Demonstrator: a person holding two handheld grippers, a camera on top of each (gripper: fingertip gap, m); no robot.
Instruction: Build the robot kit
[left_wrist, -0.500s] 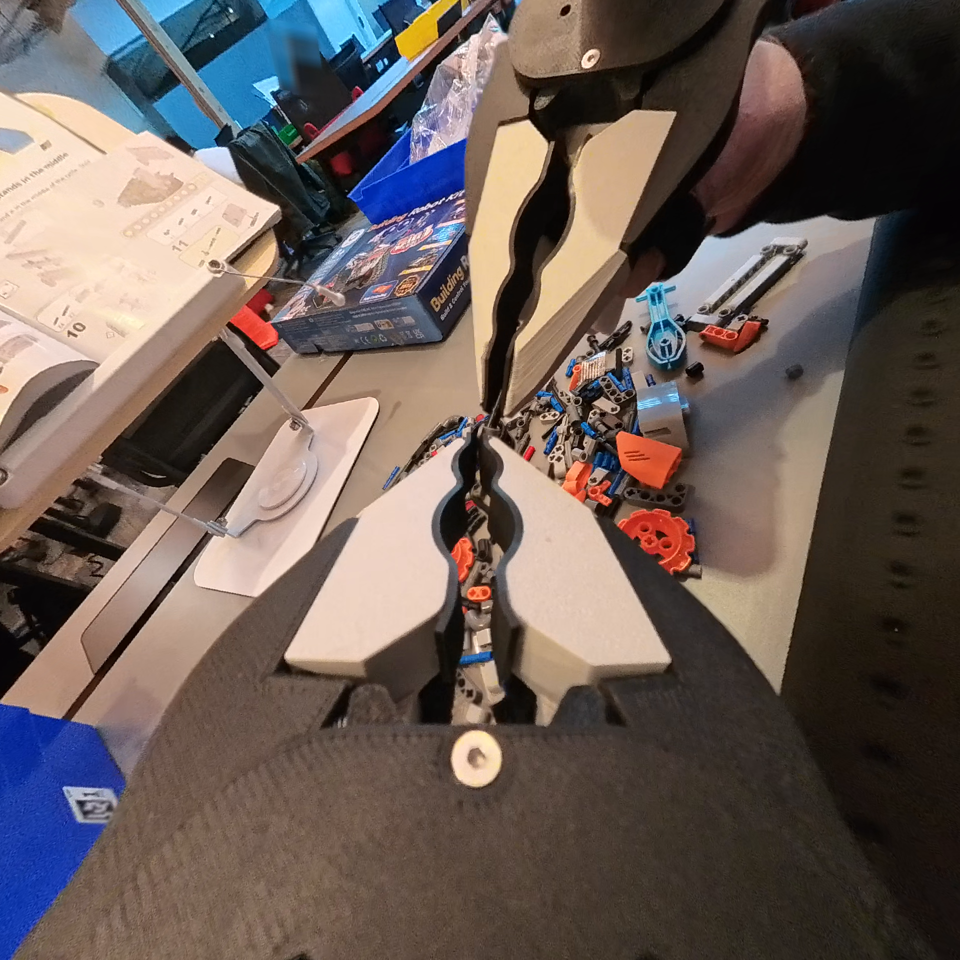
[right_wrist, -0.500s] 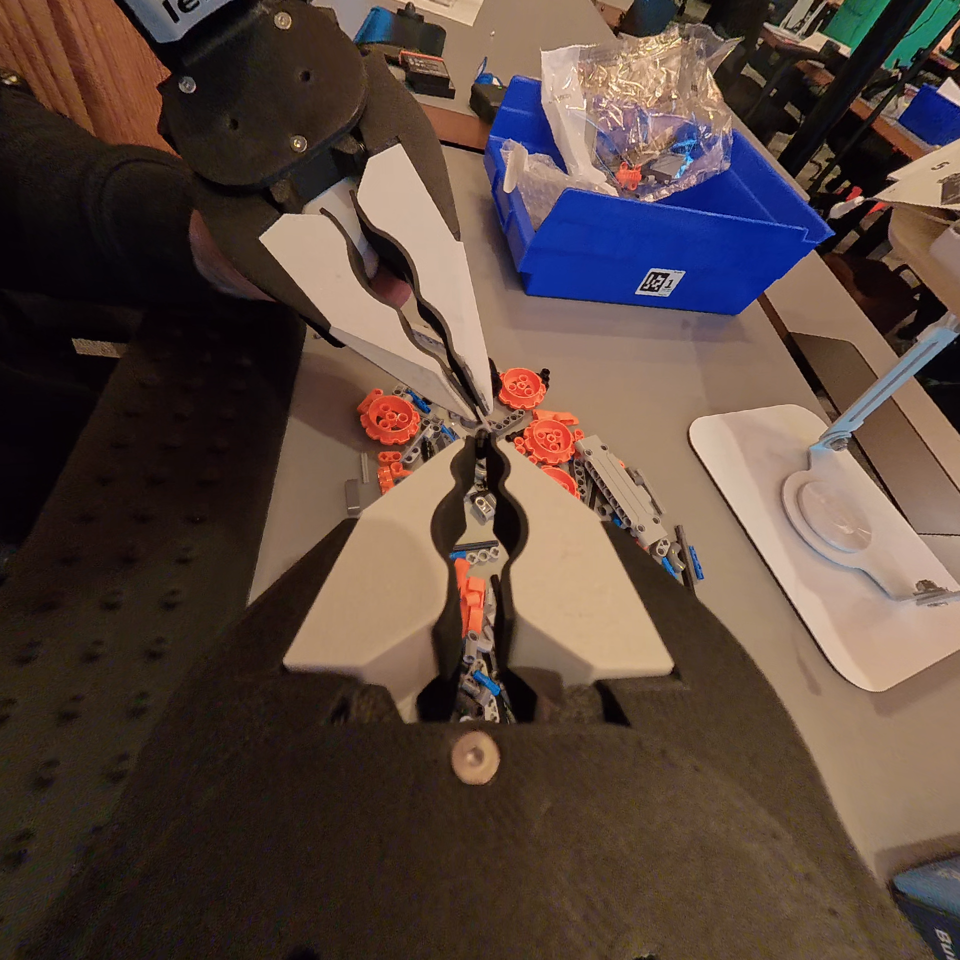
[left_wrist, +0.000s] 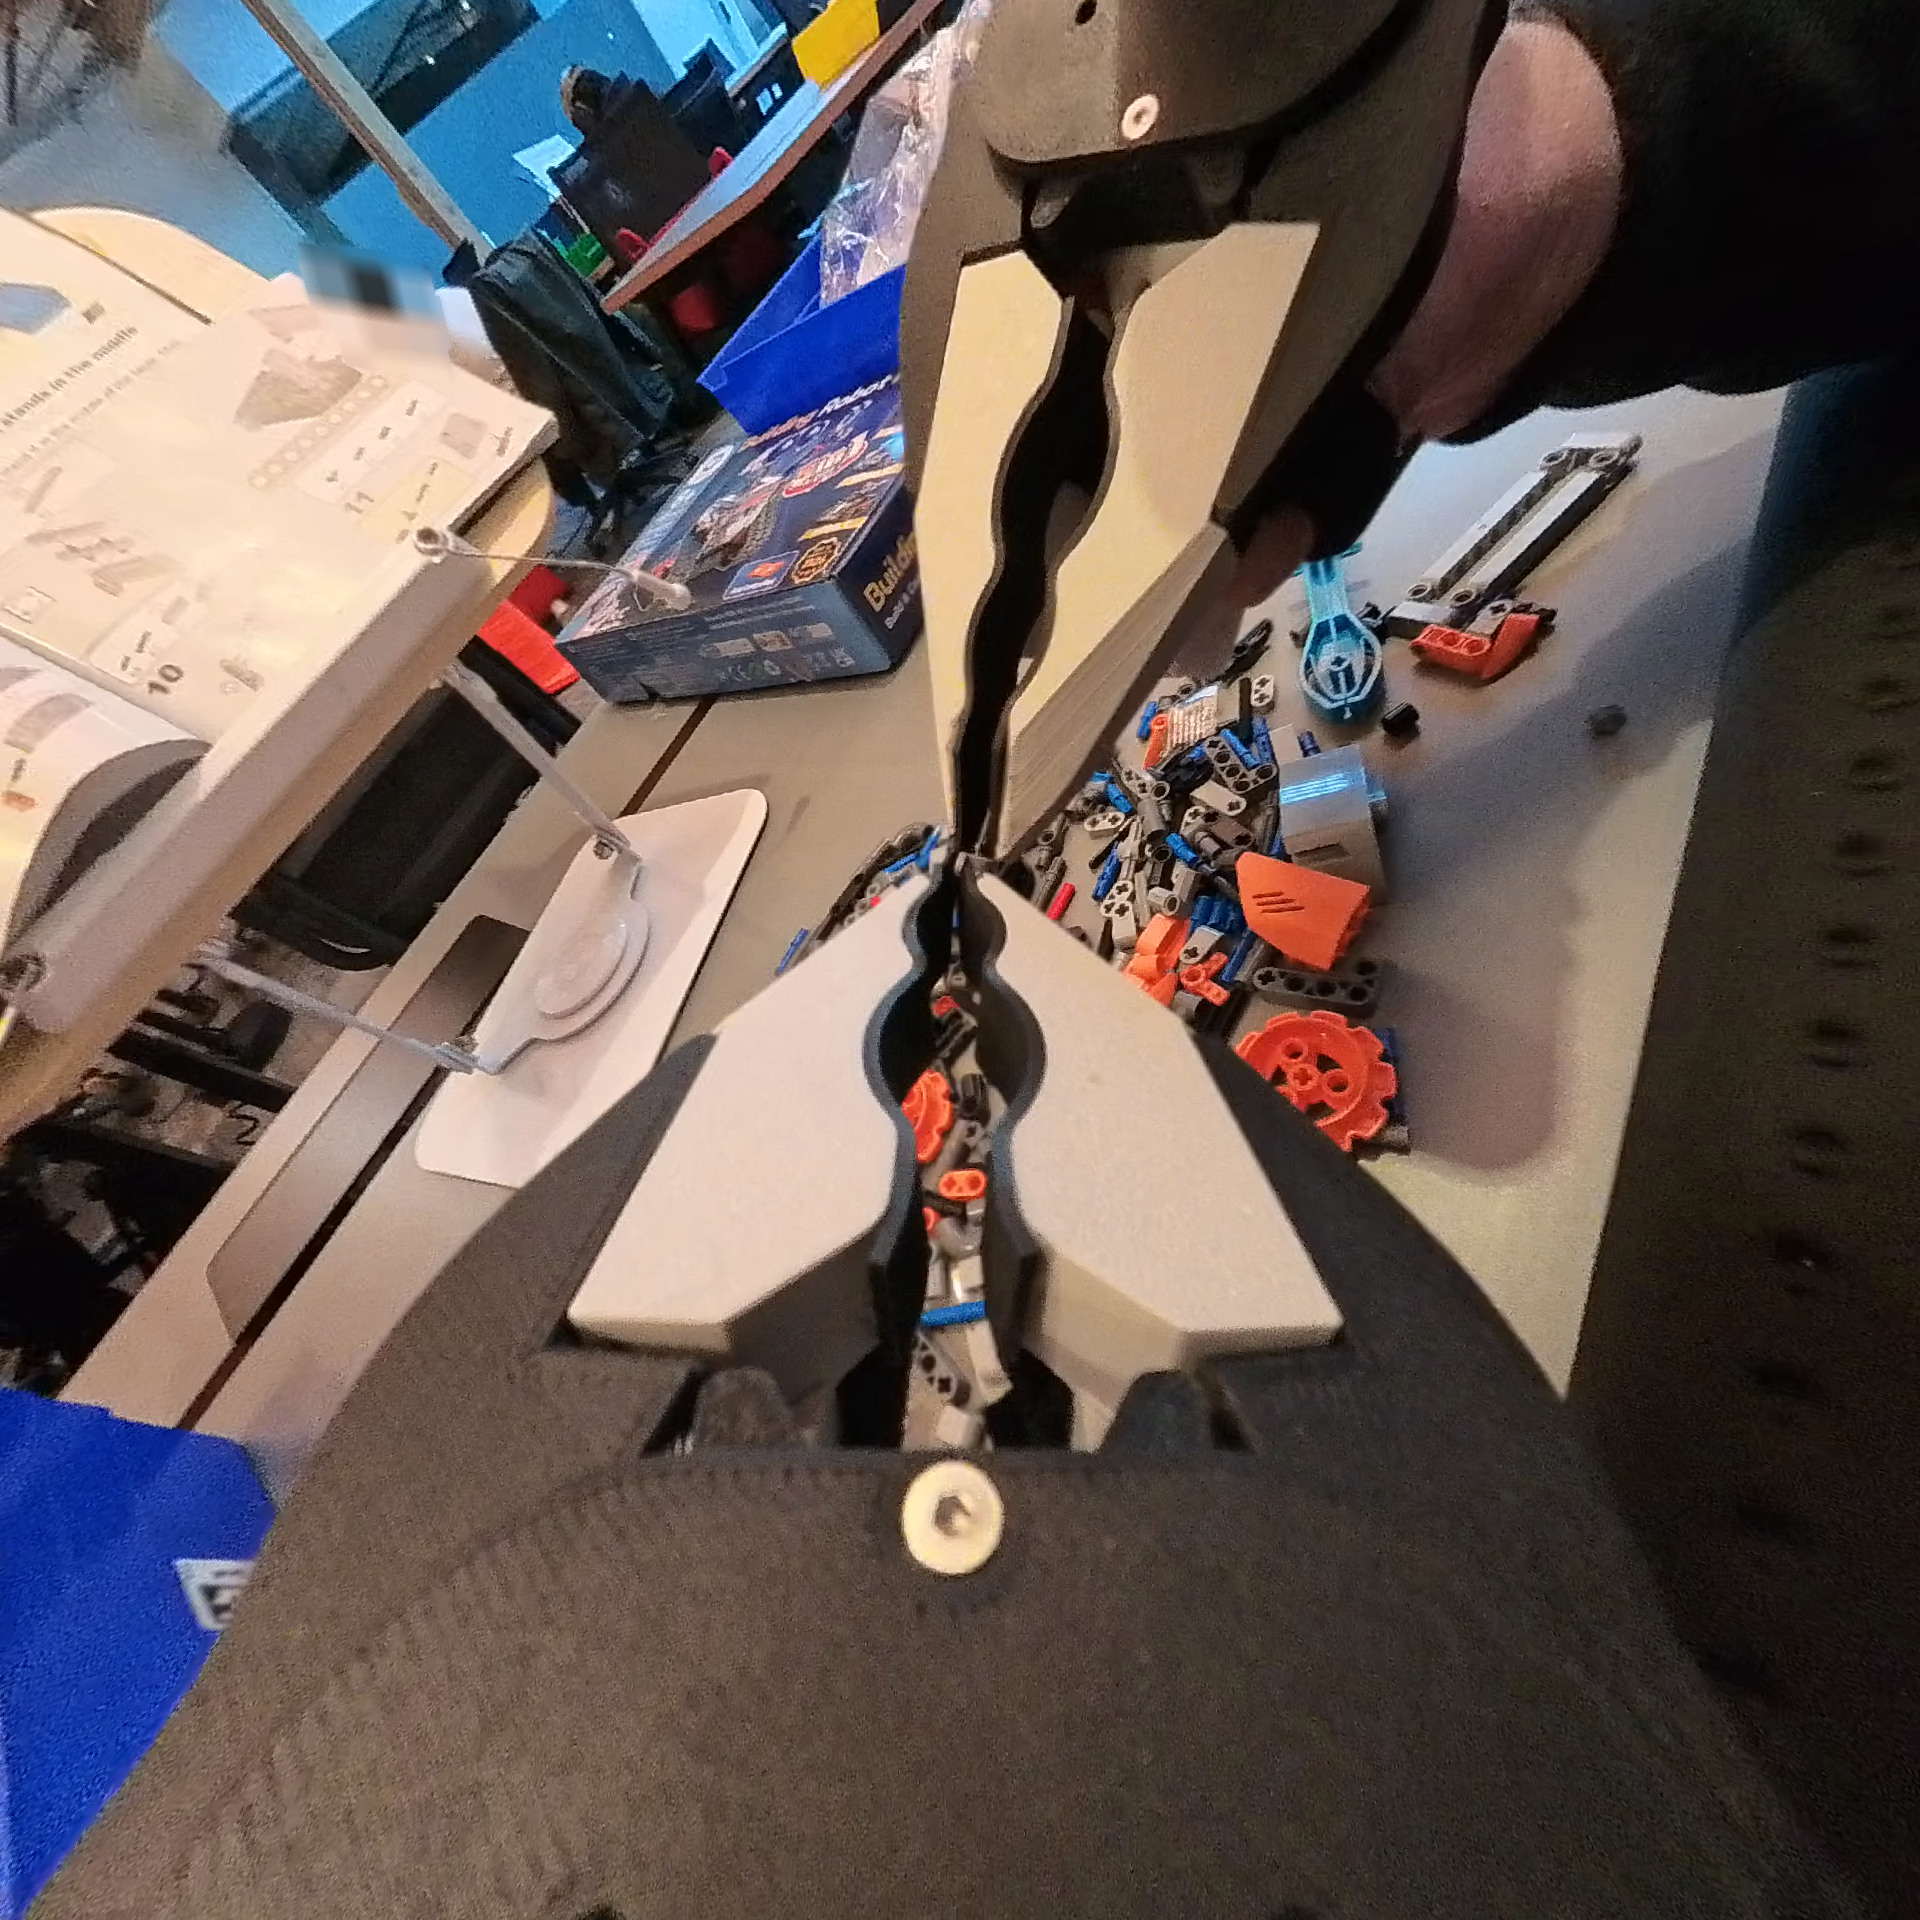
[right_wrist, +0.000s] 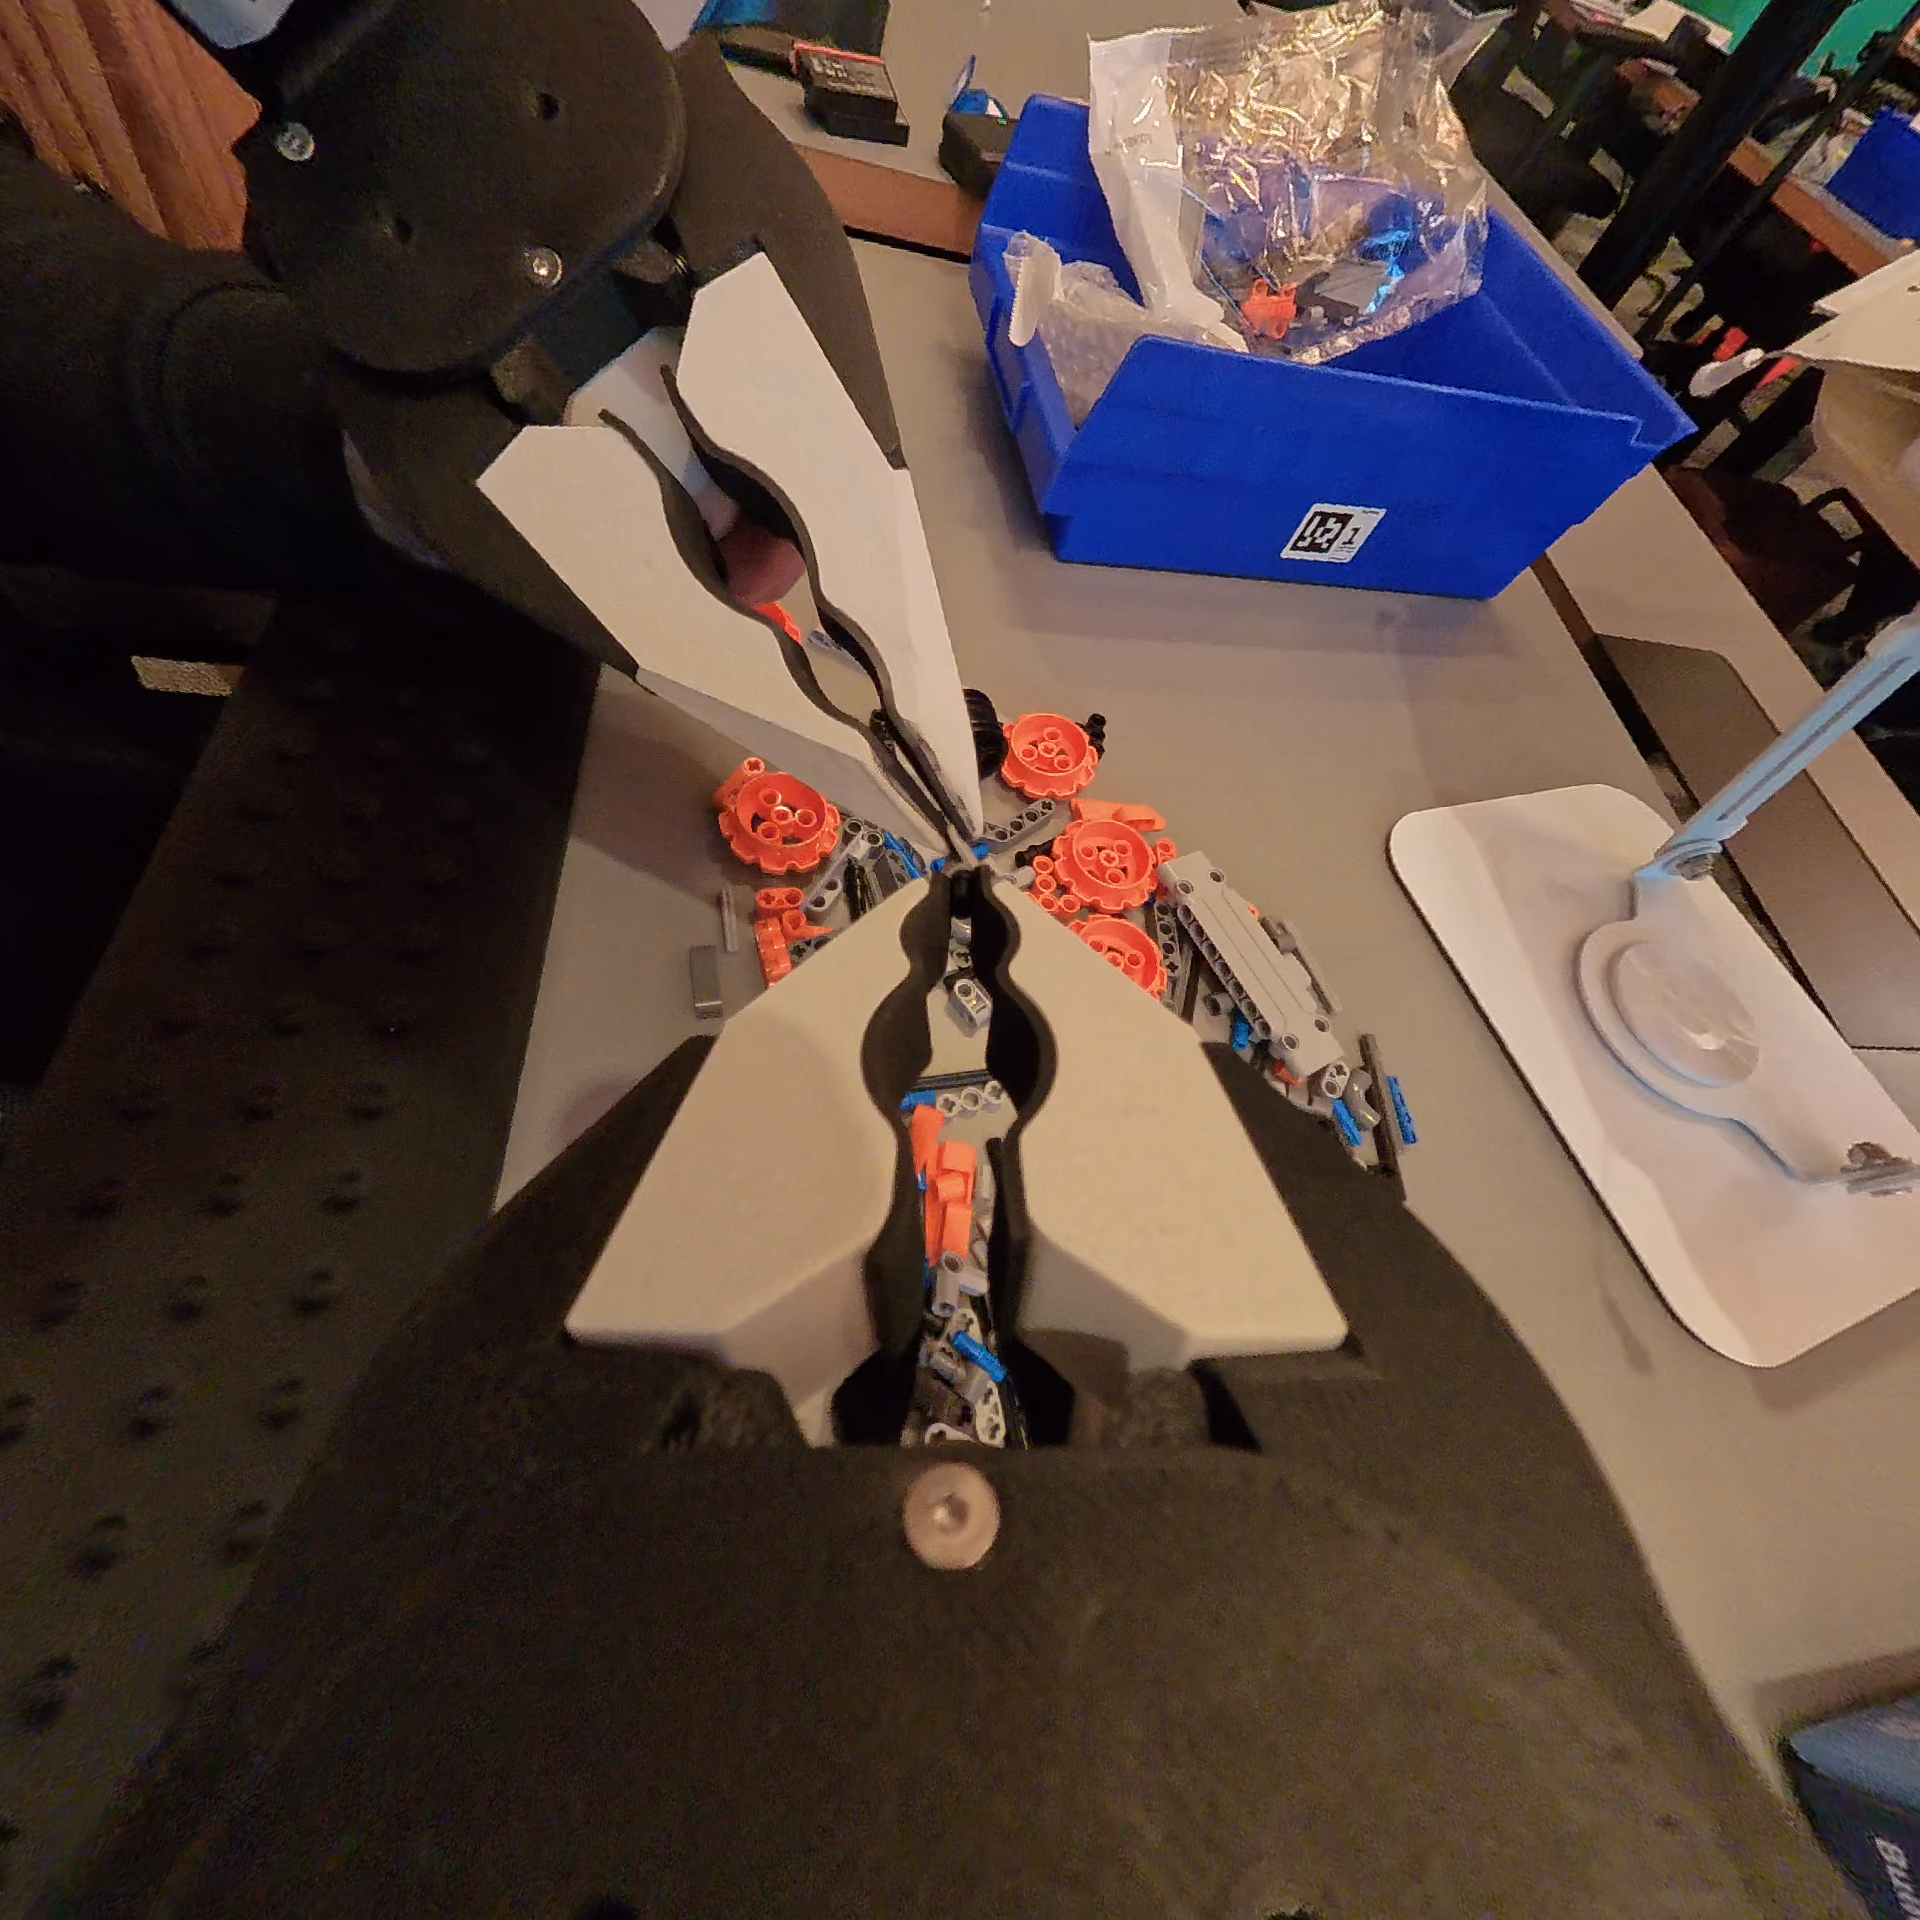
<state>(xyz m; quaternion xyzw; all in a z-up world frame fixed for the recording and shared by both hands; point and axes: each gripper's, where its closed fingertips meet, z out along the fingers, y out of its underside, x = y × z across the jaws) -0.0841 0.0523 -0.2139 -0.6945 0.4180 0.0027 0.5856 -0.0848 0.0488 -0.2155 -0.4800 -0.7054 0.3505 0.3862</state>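
Both grippers meet tip to tip over the pile of small parts (left_wrist: 1195, 862): left gripper (left_wrist: 961, 868) and right gripper (right_wrist: 961, 878) pinched narrow; anything held between is too small to tell.

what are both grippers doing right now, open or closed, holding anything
Left gripper: closed, tips meeting the right gripper's above the pile of toy parts; whether it pinches a part cannot be told.
Right gripper: closed, same; contents cannot be told.
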